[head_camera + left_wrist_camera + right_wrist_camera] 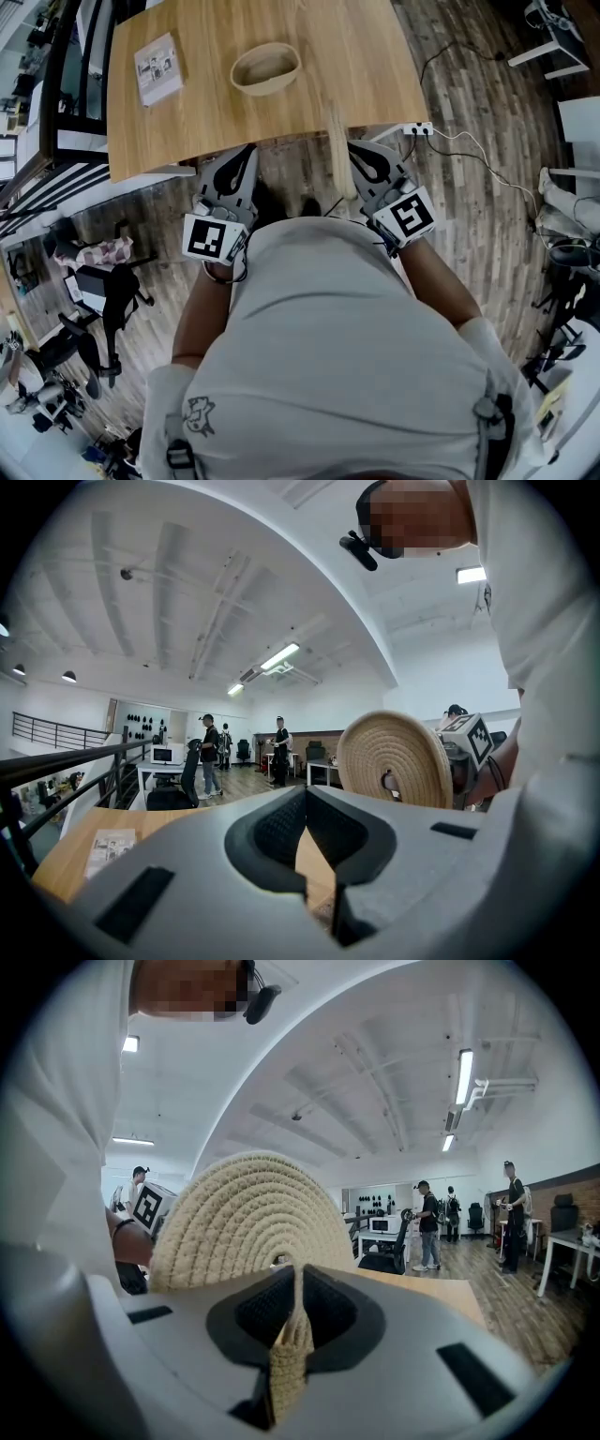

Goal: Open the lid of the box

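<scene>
The box is a round woven basket (265,67) that stands open on the wooden table (375,66). Its woven lid (339,150) is off the basket and hangs on edge beyond the table's near edge, in front of the person's body. My right gripper (359,150) is shut on the lid's rim; in the right gripper view the coiled disc (246,1218) rises upright from between the jaws of the gripper (295,1283). My left gripper (246,157) is shut with nothing in it, left of the lid. The left gripper view shows that gripper (305,794) and the lid (394,758) to its right.
A small flat printed box (157,67) lies at the table's left. A power strip (417,128) with a cable lies on the wooden floor at the right. Office chairs (103,309) stand at the lower left. People (427,1222) stand far off in the room.
</scene>
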`<state>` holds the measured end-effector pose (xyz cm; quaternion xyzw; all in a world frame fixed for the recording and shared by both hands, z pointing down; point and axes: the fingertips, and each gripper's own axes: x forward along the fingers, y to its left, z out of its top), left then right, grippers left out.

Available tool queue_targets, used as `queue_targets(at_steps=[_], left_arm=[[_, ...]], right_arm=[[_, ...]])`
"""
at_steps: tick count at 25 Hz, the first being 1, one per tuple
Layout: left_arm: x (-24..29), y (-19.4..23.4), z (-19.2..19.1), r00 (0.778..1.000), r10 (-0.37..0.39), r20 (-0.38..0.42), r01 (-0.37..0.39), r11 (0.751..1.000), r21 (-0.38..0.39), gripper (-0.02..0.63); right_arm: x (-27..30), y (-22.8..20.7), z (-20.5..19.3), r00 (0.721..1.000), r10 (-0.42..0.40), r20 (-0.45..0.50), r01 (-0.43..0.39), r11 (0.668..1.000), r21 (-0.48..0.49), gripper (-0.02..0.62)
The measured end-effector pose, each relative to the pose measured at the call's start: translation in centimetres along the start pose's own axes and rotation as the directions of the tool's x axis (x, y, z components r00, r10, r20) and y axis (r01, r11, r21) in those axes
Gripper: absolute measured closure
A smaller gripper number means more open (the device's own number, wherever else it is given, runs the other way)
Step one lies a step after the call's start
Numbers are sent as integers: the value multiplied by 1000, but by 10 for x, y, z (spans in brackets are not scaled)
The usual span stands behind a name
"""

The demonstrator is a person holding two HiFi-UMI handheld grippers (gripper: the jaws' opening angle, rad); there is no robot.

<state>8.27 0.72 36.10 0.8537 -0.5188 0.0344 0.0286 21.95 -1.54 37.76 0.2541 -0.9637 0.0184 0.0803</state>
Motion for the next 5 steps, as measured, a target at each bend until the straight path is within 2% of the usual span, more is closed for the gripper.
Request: queue_targets(at_steps=[5], left_arm=[[1, 3, -1, 1000, 0, -4, 0, 1000, 1, 601]], right_arm=[[3, -1, 3, 1000, 2, 9, -2, 1000, -3, 561]])
